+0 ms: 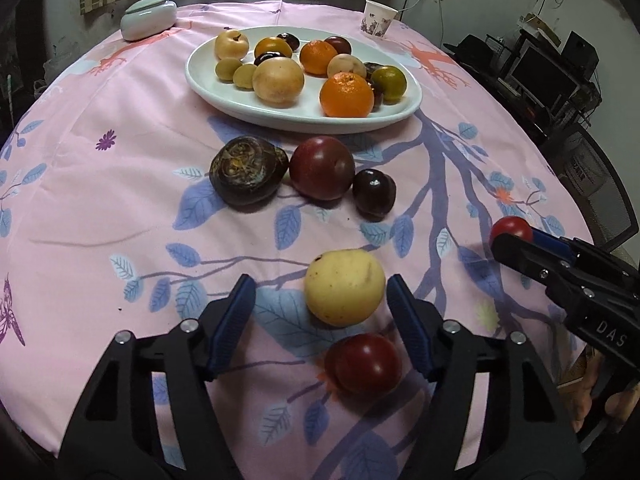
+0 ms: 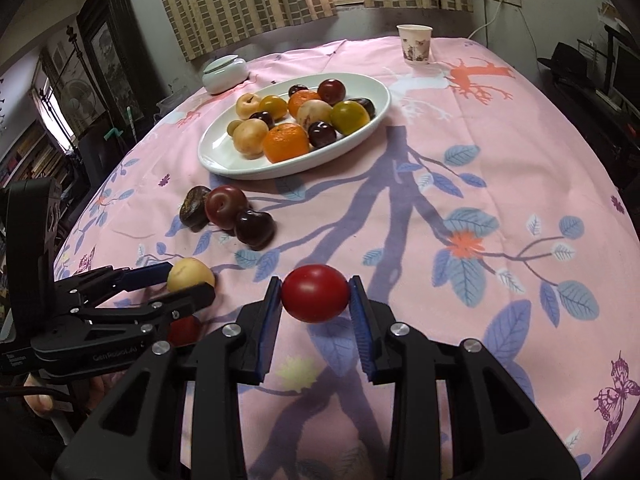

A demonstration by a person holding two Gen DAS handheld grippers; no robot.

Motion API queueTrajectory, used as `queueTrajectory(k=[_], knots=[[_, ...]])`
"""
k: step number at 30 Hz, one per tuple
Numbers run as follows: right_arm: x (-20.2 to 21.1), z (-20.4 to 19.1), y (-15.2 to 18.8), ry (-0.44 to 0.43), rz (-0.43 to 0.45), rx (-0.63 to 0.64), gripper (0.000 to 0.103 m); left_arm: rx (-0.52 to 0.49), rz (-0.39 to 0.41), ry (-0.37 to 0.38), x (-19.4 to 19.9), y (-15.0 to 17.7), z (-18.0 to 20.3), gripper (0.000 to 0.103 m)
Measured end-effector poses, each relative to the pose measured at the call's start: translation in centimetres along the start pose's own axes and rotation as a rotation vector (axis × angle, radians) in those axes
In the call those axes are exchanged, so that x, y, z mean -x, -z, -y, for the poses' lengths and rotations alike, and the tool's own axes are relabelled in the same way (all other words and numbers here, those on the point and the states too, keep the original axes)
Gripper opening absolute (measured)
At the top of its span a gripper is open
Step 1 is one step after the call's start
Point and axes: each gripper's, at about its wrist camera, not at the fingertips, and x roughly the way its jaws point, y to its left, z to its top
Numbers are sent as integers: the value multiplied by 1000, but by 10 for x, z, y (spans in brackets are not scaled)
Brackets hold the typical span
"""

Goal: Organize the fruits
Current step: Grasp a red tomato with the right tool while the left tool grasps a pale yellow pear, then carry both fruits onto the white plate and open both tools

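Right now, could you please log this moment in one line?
right gripper: shut on red fruit | left gripper: open around yellow fruit | plate: fruit-filled

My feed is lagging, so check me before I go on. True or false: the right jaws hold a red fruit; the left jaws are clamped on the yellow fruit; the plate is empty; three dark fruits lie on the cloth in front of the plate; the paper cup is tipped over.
1. The right gripper holds a red fruit: true.
2. The left gripper is clamped on the yellow fruit: false. The fruit sits between the jaws, with a clear gap on one side.
3. The plate is empty: false. It holds oranges and other fruit.
4. Three dark fruits lie on the cloth before the plate: true.
5. The paper cup is tipped over: false. It stands upright.
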Motion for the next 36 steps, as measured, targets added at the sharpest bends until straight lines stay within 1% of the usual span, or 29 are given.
queueTrajectory(k=[1,2,3,5,7,12,18,24,28,31,34,36], knots=[[1,1,0,-1,1,-4,35,-2,5,-3,0,1,1,57],[1,2,1,-4,2,-6,35,0,9,18,1,0,1,51],[1,2,1,-9,3,-6,34,4,4,42,1,0,1,39],[2,-2,1,-17,4,2,34,1,9,37,2,0,3,39],[3,-7,2,-26,5,14,34,0,14,51,6,2,3,39],[3,-16,2,-33,2,28,35,-6,54,53,21,3,3,39],[1,-24,0,-38,-5,42,35,-2,67,53,28,3,-4,39],[-4,-32,-8,-43,-6,64,35,13,80,54,34,-6,-17,39],[-8,-39,-16,-56,1,77,35,16,82,35,36,-19,-26,39],[-10,-44,-29,-66,6,99,35,5,95,13,39,-36,-32,39],[-9,-53,-55,-74,32,156,35,6,103,31,41,-63,-41,39],[-12,-59,-75,-71,45,196,35,17,85,48,36,-87,-50,39]])
